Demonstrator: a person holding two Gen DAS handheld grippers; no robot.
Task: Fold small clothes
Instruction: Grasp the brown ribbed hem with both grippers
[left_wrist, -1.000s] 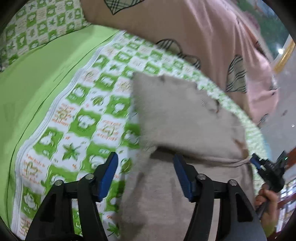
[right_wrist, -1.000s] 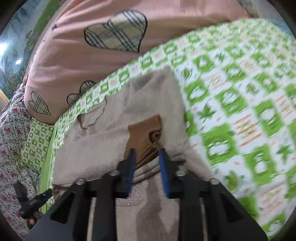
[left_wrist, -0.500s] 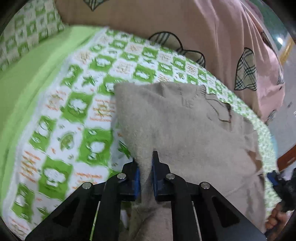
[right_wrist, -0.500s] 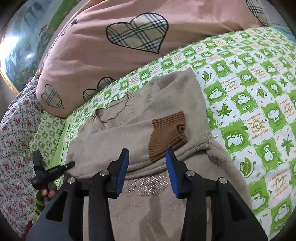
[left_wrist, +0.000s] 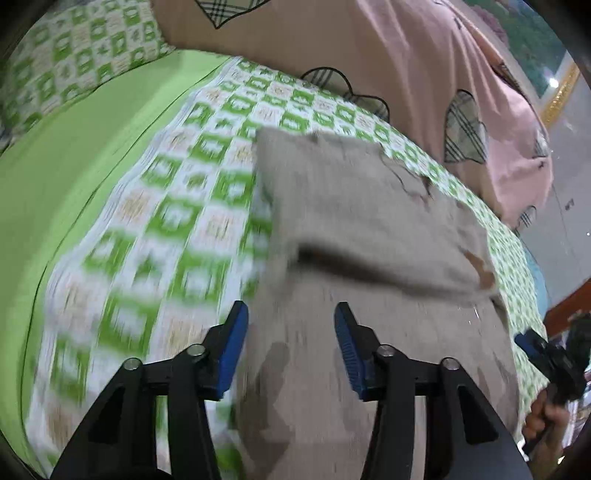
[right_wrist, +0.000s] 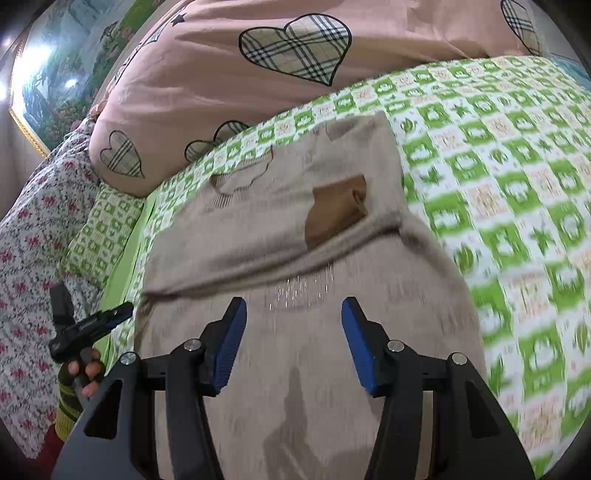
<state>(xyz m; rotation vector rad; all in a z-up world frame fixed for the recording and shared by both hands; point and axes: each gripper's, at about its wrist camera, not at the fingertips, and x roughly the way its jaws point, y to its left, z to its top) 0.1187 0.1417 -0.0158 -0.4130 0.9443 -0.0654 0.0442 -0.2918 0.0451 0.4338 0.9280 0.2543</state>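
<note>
A small beige knit sweater (left_wrist: 362, 221) lies on the green-and-white checked bed sheet (left_wrist: 166, 221). Its sleeves are folded across the chest, and a brown cuff (right_wrist: 336, 214) shows in the right wrist view on the sweater (right_wrist: 295, 369). My left gripper (left_wrist: 290, 343) is open and empty, over the sweater's lower left part. My right gripper (right_wrist: 291, 343) is open and empty, over the lower body just below a sparkly patch (right_wrist: 299, 291). Each gripper also shows at the edge of the other's view: the right one (left_wrist: 543, 354), the left one (right_wrist: 92, 325).
A big pink duvet with checked hearts (right_wrist: 277, 66) is heaped at the far side of the bed. A plain green sheet (left_wrist: 66, 177) and a checked pillow (left_wrist: 74, 62) lie to the left. A floral cloth (right_wrist: 33, 229) is at the bed's left edge.
My left gripper was shut on the sweater's folded edge half a second ago; it has let go, opened and pulled back. My right gripper has opened wider and drawn back from the brown cuff.
</note>
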